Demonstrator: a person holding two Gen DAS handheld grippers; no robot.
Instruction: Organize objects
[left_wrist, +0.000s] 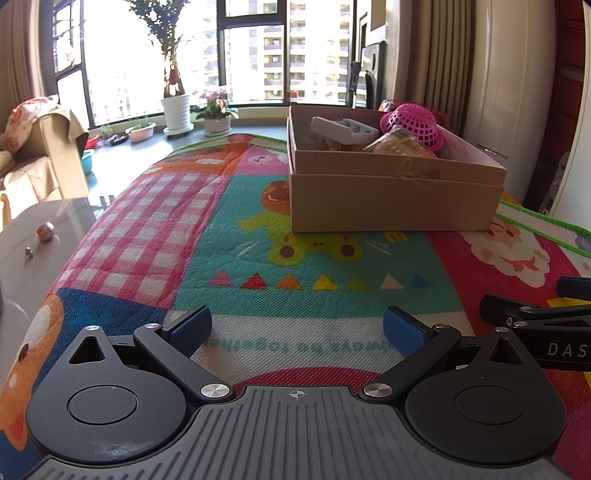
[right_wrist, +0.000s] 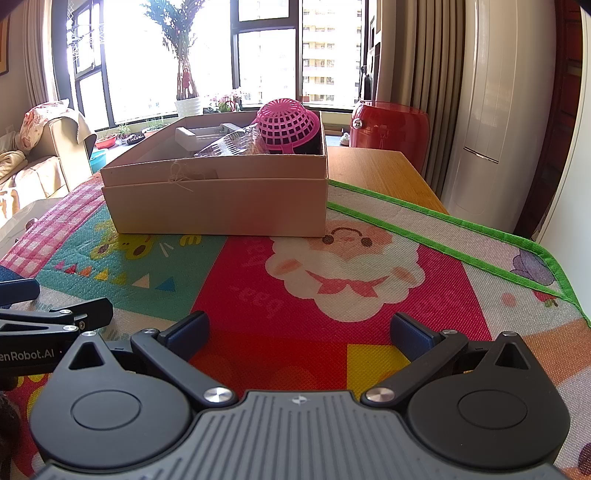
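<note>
- Left gripper (left_wrist: 297, 328): jaws spread wide, nothing between the blue pads (left_wrist: 195, 325); only the patterned mat (left_wrist: 229, 206) shows in the gap.
- Right gripper (right_wrist: 299, 332): jaws likewise spread wide and empty, low over the red panel of the mat.
- The two grippers sit side by side; in the left wrist view, the right gripper's black linkage enters at the right edge, just beside the left gripper's right jaw.
- Cardboard box (left_wrist: 391, 199): stands on the mat, ahead of both sets of jaws and well apart from them; ahead and to the right of the left jaws, ahead and slightly left of the right jaws. Its top is open.
- Pink basket (right_wrist: 286, 123): inside the box, at the far right corner, tipped over with its mesh dome upward and rising above the box rim.
- White tray (left_wrist: 343, 129): inside the box, toward the far left side.
- Clear-wrapped packet (left_wrist: 400, 144): inside the box, lying between the tray and the basket, touching the basket.
- Twine bow (right_wrist: 179, 175): on the near wall of the box.
- Desk (right_wrist: 373, 170): bare wooden top visible beyond the mat's green edging, ahead and to the right of the right jaws.
- Red container (right_wrist: 389, 127): behind the far desk edge, to the right of the box.
</note>
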